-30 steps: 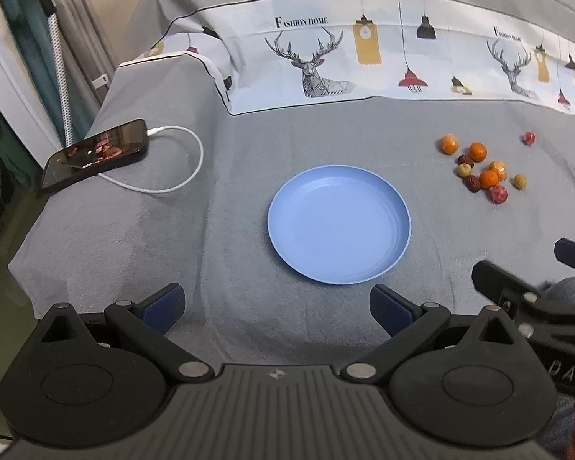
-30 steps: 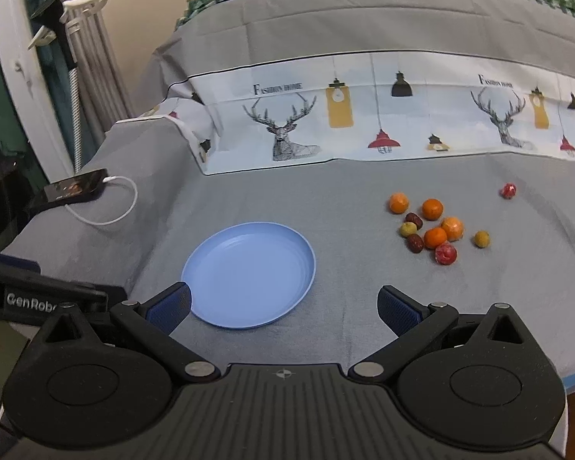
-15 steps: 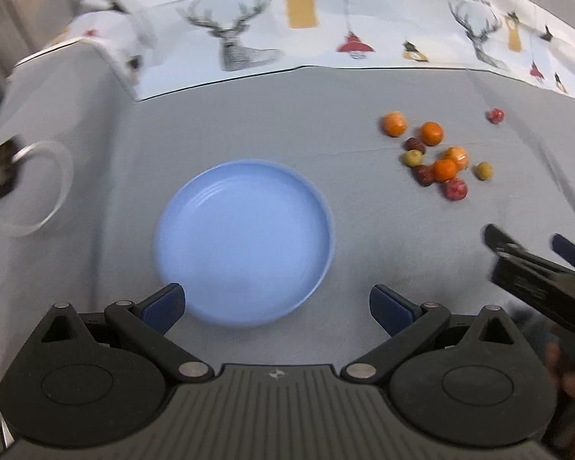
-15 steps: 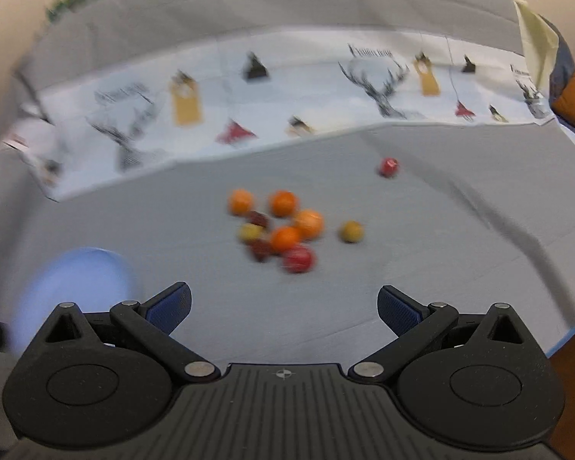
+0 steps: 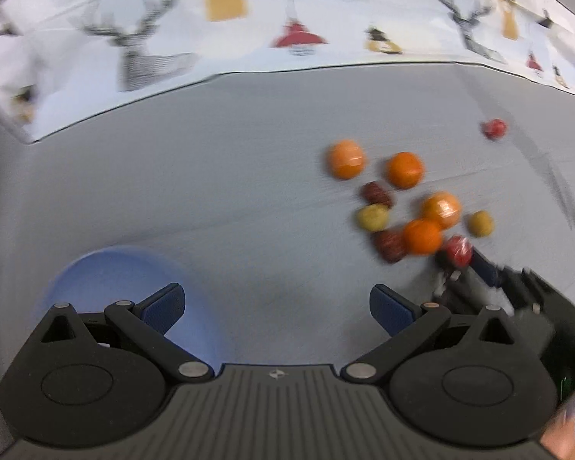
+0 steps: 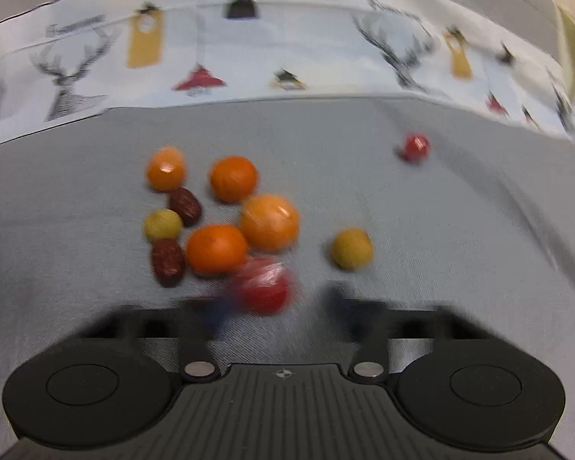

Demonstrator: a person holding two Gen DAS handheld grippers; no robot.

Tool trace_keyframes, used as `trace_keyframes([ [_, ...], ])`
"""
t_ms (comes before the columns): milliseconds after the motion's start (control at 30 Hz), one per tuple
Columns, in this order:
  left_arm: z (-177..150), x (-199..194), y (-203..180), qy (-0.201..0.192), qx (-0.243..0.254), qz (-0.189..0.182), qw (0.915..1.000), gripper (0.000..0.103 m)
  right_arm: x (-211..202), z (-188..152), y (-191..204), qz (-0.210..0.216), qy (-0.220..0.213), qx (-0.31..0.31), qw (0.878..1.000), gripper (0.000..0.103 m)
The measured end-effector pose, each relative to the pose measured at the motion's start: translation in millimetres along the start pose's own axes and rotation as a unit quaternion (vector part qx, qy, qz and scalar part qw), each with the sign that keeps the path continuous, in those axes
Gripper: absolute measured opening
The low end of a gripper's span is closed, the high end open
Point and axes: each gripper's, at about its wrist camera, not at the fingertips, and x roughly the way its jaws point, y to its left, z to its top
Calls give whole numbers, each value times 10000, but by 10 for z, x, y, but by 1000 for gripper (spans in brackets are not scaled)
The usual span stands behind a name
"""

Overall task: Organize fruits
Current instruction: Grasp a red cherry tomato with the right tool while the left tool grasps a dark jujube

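Only the left wrist view shows the smooth round blue plate [image 5: 107, 280], near left on the grey woven bedcover [image 5: 249, 199], behind the left gripper [image 5: 278, 306], whose fingers stand wide apart and empty. The fruits [image 6: 218, 222], round oranges, wrinkled dark dates and yellow balls, cluster right of it. The right gripper [image 6: 276, 308] is closing, blurred, around a glossy wrapped red fruit [image 6: 262, 285]; contact is unclear.
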Motion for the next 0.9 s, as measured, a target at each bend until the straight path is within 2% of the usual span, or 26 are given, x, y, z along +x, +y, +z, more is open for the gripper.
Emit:
trace_keyframes([
  [67, 81, 209, -156, 7, 104, -199, 9997, 102, -21, -9, -71, -131, 49, 92, 9999, 29],
  [167, 164, 448, -349, 58, 176, -461, 9988, 99, 23, 4, -313, -585, 103, 541, 9968, 29],
  [233, 188, 591, -456, 121, 323, -438, 9984, 87, 23, 2, -434, -505, 96, 883, 9948, 30],
  [267, 194, 669, -499, 196, 404, -414, 9981, 76, 34, -2, -426, -562, 86, 855, 9947, 30],
  [300, 200, 725, -520, 277, 443, -464, 9976, 73, 45, -4, -408, -605, 82, 803, 9949, 30],
  [367, 220, 791, -528, 304, 361, -578, 9972, 72, 65, -12, -395, -644, 58, 775, 9949, 30],
  [500, 245, 830, -521, 122, 309, -874, 9956, 71, 57, -29, -378, -665, 33, 808, 9945, 31],
  [533, 247, 853, -532, 107, 357, -988, 9944, 71, 58, -24, -370, -690, 25, 776, 9946, 31],
  [600, 245, 890, -579, 59, 553, -976, 9937, 69, 81, -16, -335, -760, 3, 700, 9946, 32],
  [633, 231, 885, -598, -7, 634, -932, 9936, 64, 85, -18, -315, -796, -15, 652, 9947, 32],
  [667, 222, 875, -607, -36, 671, -934, 9934, 49, 85, -17, -303, -820, -28, 616, 9947, 32],
  [700, 216, 864, -615, -55, 677, -907, 9936, 26, 87, -15, -295, -835, -42, 592, 9947, 31],
  [733, 218, 856, -612, -28, 661, -979, 9930, 13, 84, -16, -294, -836, -54, 588, 9948, 31],
  [800, 236, 823, -513, 104, 381, -1320, 9905, 13, 67, -16, -314, -809, -94, 655, 9945, 30],
  [867, 187, 677, -412, -18, 246, -1357, 9904, 10, 13, -15, -331, -891, -255, 743, 9929, 30],
  [900, 150, 604, -383, -77, 258, -1306, 9911, 6, -21, -7, -337, -966, -375, 768, 9916, 30],
])
